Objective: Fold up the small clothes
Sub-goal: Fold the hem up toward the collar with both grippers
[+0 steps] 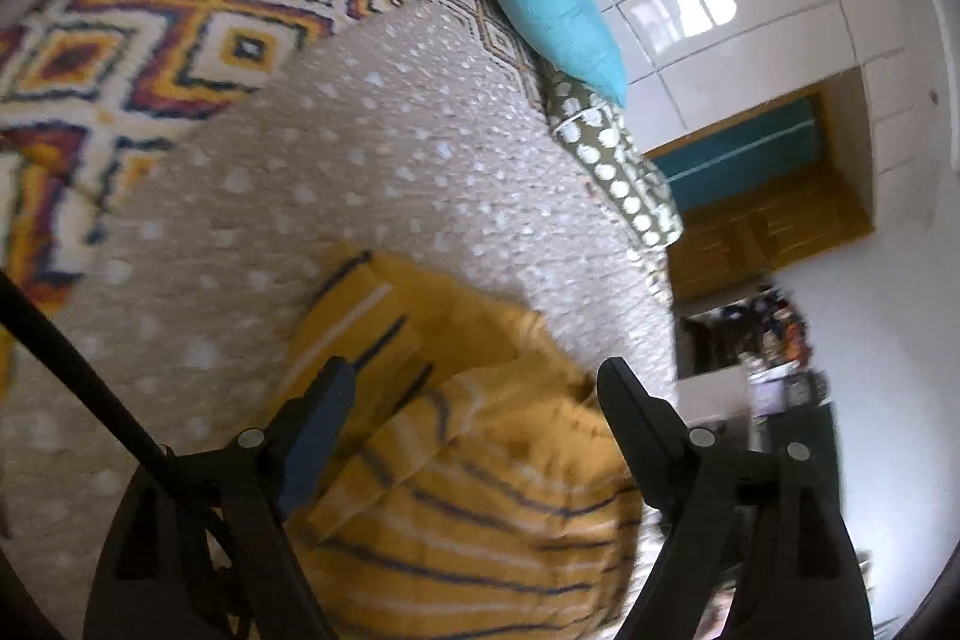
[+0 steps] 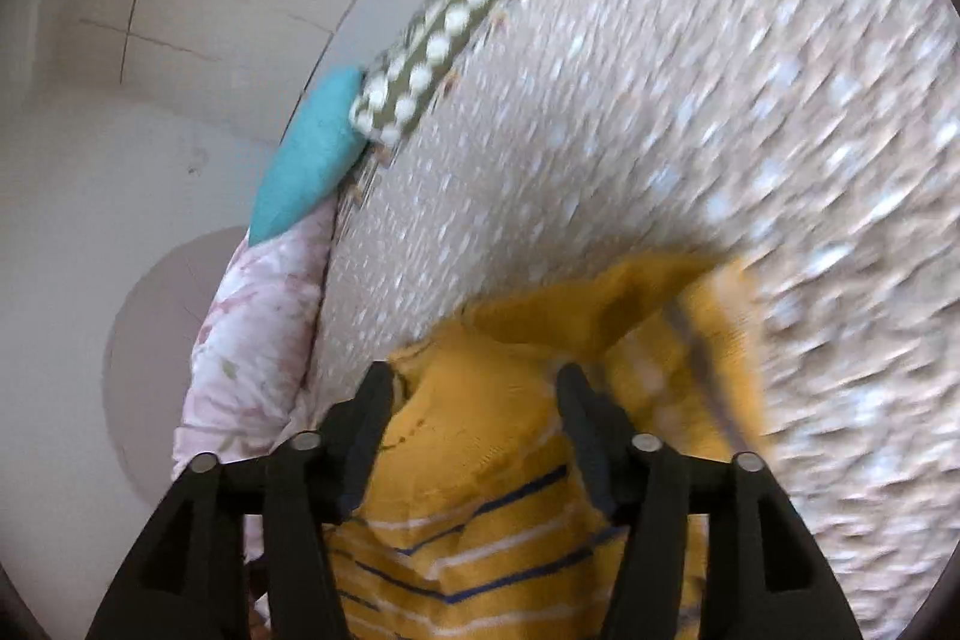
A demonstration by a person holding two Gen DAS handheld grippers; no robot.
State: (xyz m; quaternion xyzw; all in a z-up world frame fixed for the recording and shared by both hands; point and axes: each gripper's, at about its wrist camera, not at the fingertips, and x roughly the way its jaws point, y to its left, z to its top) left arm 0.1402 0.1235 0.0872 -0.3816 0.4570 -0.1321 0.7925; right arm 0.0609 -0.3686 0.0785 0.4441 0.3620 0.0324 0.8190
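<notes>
In the left wrist view we see a bright zigzag rug (image 1: 120,57) far left, which the other view does not show. Next comes the dotted bed cover (image 1: 360,172), then a blue pillow (image 1: 552,9) and a green spotty pillow (image 1: 612,166). A wooden door (image 1: 762,196) shows only here too. Our left tongs (image 1: 474,382) stand open above the yellow striped top (image 1: 480,490), which lies crumpled on the bed. In the right wrist view our right tongs (image 2: 474,388) are open wide, with the yellow top (image 2: 480,460) lying between them, not pinched. A pink flowery blanket (image 2: 258,328) sits left of it.
</notes>
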